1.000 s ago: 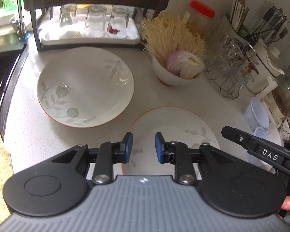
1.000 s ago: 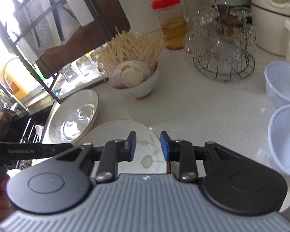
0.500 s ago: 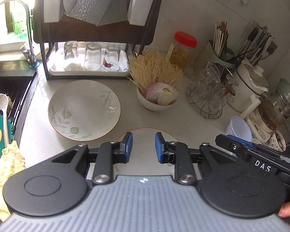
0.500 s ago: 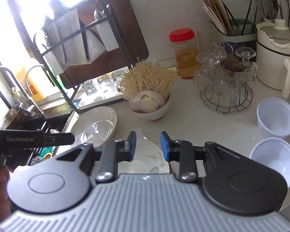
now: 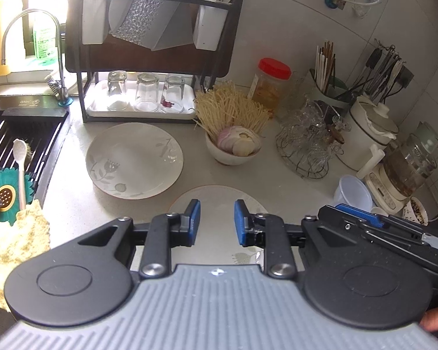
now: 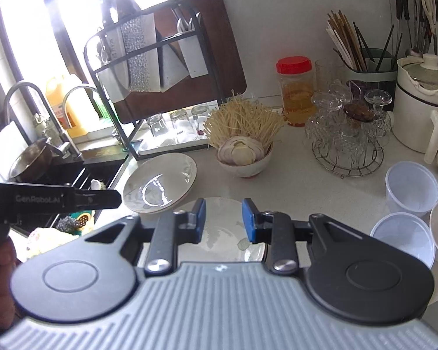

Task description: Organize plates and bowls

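Pale speckled bench [image 5: 280,180] carries two plates: one [image 5: 134,160] near the sink edge by the rack [image 5: 149,58], another [image 5: 216,204] under my left tool [image 5: 216,222] and right tool [image 6: 223,220], both parted, empty, poised for stacking them.

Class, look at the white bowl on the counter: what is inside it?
The white bowl holds a bunch of enoki mushrooms standing up and sliced onion in front. Whatever lies beneath them, and the bowl's bottom, is covered.
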### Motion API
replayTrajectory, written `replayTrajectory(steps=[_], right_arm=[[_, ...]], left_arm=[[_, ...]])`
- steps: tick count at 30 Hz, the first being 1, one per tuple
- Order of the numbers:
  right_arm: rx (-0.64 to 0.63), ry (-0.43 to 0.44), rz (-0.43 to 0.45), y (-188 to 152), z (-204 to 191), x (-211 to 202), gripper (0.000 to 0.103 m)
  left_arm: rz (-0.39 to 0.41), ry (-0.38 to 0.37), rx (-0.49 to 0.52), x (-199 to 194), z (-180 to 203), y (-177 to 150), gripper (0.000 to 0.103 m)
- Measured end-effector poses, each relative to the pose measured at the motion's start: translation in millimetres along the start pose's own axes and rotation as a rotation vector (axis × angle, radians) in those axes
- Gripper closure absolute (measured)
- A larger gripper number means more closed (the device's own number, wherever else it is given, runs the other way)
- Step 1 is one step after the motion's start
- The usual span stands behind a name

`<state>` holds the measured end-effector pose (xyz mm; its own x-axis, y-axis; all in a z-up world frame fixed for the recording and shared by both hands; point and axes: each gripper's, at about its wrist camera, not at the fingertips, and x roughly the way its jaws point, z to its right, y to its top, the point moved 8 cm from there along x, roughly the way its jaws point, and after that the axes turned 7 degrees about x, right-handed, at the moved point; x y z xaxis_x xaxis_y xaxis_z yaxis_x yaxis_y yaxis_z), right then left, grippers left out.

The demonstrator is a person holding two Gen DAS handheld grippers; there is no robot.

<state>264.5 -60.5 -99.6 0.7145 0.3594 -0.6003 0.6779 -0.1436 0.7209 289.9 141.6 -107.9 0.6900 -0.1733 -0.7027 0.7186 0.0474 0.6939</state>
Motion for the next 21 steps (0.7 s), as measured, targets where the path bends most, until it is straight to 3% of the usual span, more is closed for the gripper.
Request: replayTrajectory(steps=[11, 21], right_arm=[[-0.011, 0.056, -0.08, -1, -13, 27, 0.072], [0.006, 0.077, -0.119, 23, -23, 62, 0.072]], left_arm=[[-0.045, 0.074, -0.099, 10, -28, -11, 0.074], [-0.051, 0.119, -0.16, 36, -69, 11, 0.065]])
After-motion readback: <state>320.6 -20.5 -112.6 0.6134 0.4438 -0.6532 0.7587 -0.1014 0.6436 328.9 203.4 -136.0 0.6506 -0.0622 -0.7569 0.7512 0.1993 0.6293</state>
